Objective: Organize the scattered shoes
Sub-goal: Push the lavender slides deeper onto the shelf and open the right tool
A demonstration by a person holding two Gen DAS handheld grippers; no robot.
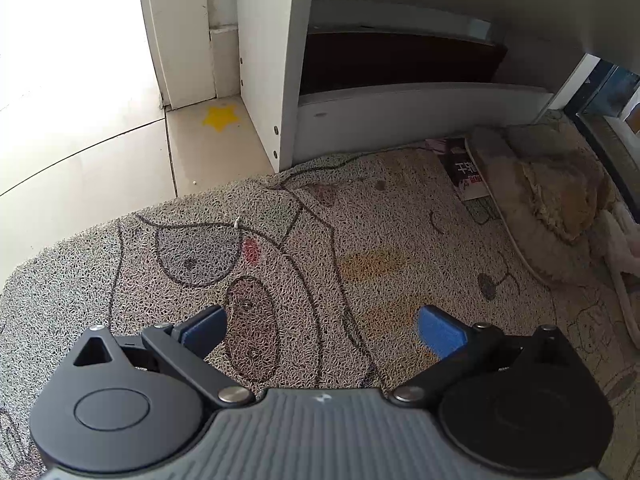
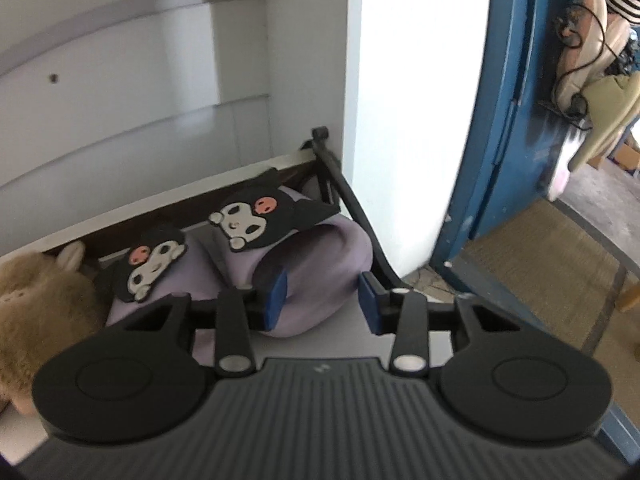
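The purple slipper under my right gripper looks like soft moulded foam: light, a little springy, with a matte skin that should not slip much under the fingers. I judge the heel rim or the side wall the best place to take it; the flat cartoon patch across its strap seems thin and floppy, so I would not pinch there. Squeezed hard, the wall would probably buckle rather than break.

It sits on the white shelf at the right end, near the cupboard's side panel, toe pointing in. Its mate, the second purple slipper, lies just beside it to the left with the same black-and-white face and pink patch. A tan fluffy slipper sits further left, touching or nearly touching the mate.

My right fingers are partly open and straddle the heel end; the left pad is at the inner edge, the right pad stands clear of the outer wall, so I see no firm grip.

My left gripper hangs wide open over the patterned floor mat, holding nothing. Another beige fuzzy slipper lies on the mat's right side, partly on a magazine, not yet shelved.
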